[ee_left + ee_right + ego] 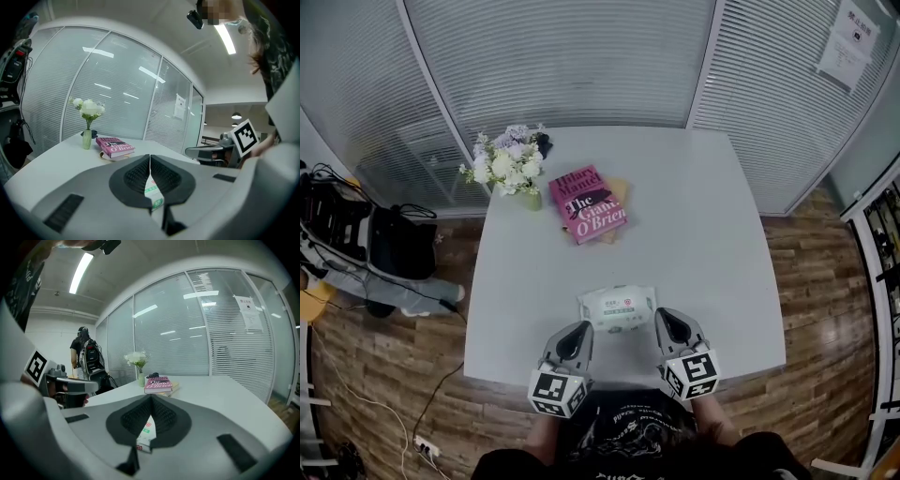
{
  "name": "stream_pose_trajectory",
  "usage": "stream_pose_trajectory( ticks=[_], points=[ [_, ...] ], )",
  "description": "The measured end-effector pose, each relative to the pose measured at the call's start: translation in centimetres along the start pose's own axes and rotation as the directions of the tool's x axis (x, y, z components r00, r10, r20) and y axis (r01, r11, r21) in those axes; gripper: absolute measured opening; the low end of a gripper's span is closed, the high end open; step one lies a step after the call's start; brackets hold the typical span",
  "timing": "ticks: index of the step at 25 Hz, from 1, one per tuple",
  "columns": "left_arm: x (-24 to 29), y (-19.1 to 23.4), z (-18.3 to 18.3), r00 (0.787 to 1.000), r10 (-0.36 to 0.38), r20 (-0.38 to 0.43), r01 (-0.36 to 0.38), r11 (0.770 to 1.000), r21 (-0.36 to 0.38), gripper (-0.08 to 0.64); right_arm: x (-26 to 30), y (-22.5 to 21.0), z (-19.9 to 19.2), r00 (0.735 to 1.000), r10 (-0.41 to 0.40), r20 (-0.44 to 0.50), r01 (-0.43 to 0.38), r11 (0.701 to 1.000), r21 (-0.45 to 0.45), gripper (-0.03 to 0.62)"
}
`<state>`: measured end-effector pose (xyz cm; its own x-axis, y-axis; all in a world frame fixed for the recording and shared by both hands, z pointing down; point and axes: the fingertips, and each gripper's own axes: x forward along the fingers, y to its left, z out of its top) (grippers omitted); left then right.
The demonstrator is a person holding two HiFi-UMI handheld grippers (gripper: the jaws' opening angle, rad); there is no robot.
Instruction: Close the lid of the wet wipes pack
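Left tool [579,328] and right tool [666,317] closed (empty), flanking wipes pack [619,307]; flowers [504,165] in vase [532,199].

Head view looks steeply down on the bench [703,234], with the left hand-held gripper [578,330] and right hand-held gripper [667,319] low in frame. Each gripper view rides close behind its own jaws, facing out across the bench. All three catch the pink book [587,203] ahead of the jaws.

Wipes pack [618,308] near table [694,216] front edge, book [587,203] behind, flowers [506,167] left of book
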<state>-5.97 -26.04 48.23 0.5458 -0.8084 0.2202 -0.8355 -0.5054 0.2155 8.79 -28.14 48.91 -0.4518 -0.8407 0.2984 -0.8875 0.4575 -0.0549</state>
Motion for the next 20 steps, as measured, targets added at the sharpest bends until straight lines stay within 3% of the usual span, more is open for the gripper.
stream_pose_trajectory(
  ticks=[6, 14, 20],
  points=[
    [0.0, -0.7, 0.4, 1.000, -0.031, -0.007, 0.031, 0.998, 0.057, 0.008, 0.0, 0.0, 0.4, 1.000, -0.016, 0.012, 0.016, 1.000, -0.005, -0.002],
    [-0.2, -0.7, 0.4, 0.999, -0.033, -0.011, 0.033, 0.998, 0.053, 0.008, -0.1, -0.2, 0.5, 0.999, -0.031, 0.019, 0.031, 1.000, -0.002, -0.002],
    [-0.2, -1.0, 0.3, 1.000, -0.016, -0.003, 0.016, 0.999, 0.029, 0.008, -0.5, -0.2, 0.3, 1.000, -0.023, -0.005, 0.023, 0.999, -0.049, -0.002]
  ],
)
